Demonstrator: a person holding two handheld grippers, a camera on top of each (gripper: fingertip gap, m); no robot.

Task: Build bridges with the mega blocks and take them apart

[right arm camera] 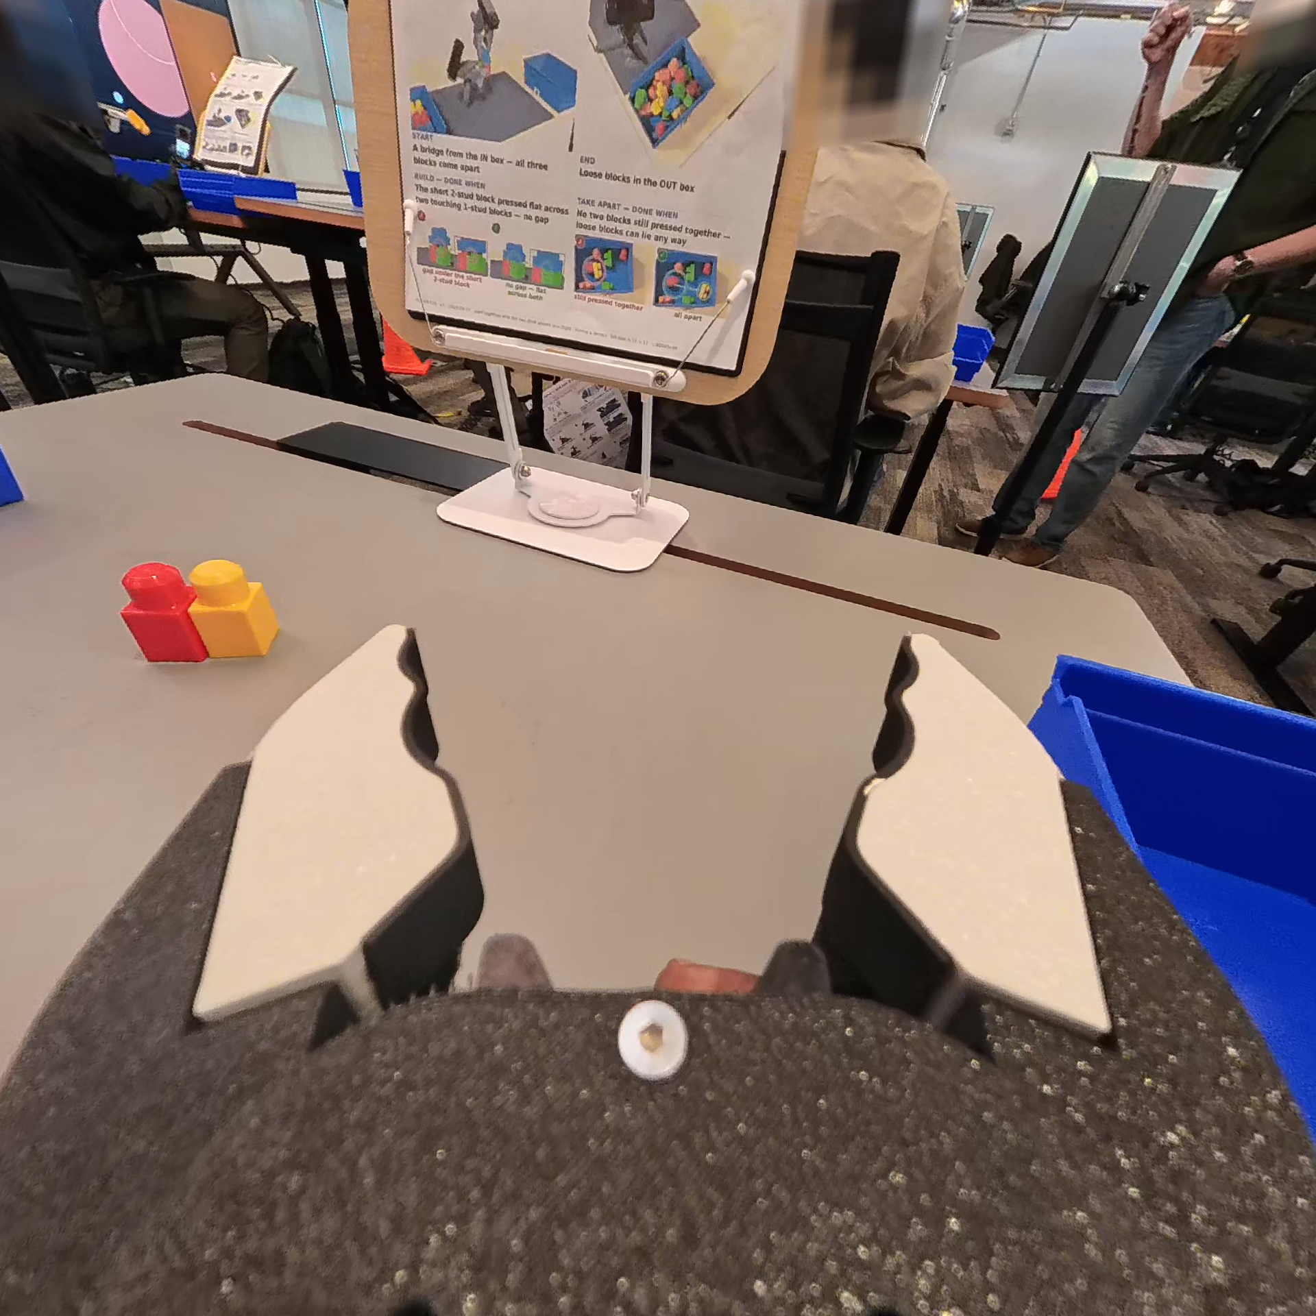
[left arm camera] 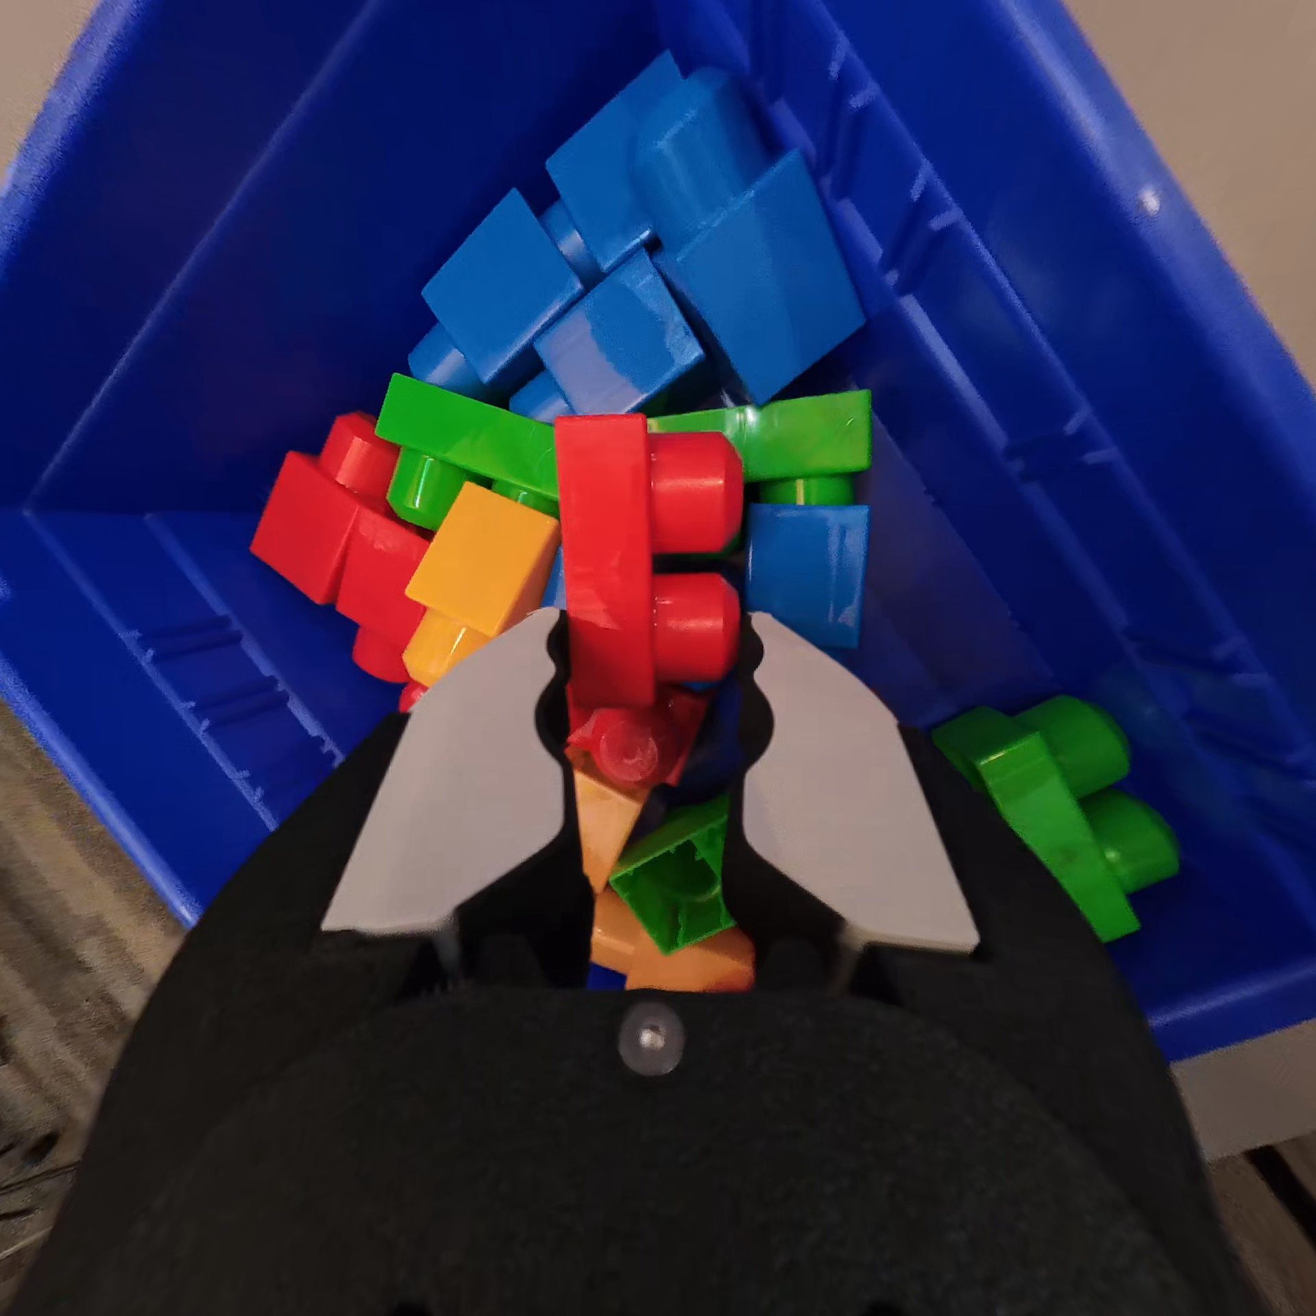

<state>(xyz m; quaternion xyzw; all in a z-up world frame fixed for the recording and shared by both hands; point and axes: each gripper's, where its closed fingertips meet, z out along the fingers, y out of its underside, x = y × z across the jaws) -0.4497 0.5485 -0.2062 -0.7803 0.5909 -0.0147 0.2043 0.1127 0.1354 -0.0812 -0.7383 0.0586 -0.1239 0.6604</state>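
In the left wrist view my left gripper (left arm camera: 651, 627) reaches into a blue bin (left arm camera: 213, 285) and is shut on a red two-stud block (left arm camera: 605, 541). The block stands on end, its base against the left finger and its studs toward the right finger. Under it lie several loose blue (left arm camera: 641, 249), green (left arm camera: 1054, 805), red and yellow (left arm camera: 484, 562) blocks. In the right wrist view my right gripper (right arm camera: 659, 634) is open and empty above the grey table (right arm camera: 641, 748). A red one-stud block (right arm camera: 160, 616) and a yellow one-stud block (right arm camera: 231, 612) stand touching on the table to its left.
A blue bin (right arm camera: 1210, 783) stands at the table's right edge, close to the right gripper. A sheet of instructions on a white stand (right arm camera: 570, 520) is at the far middle. A blue corner (right arm camera: 7, 477) shows at the far left. People sit and stand beyond the table.
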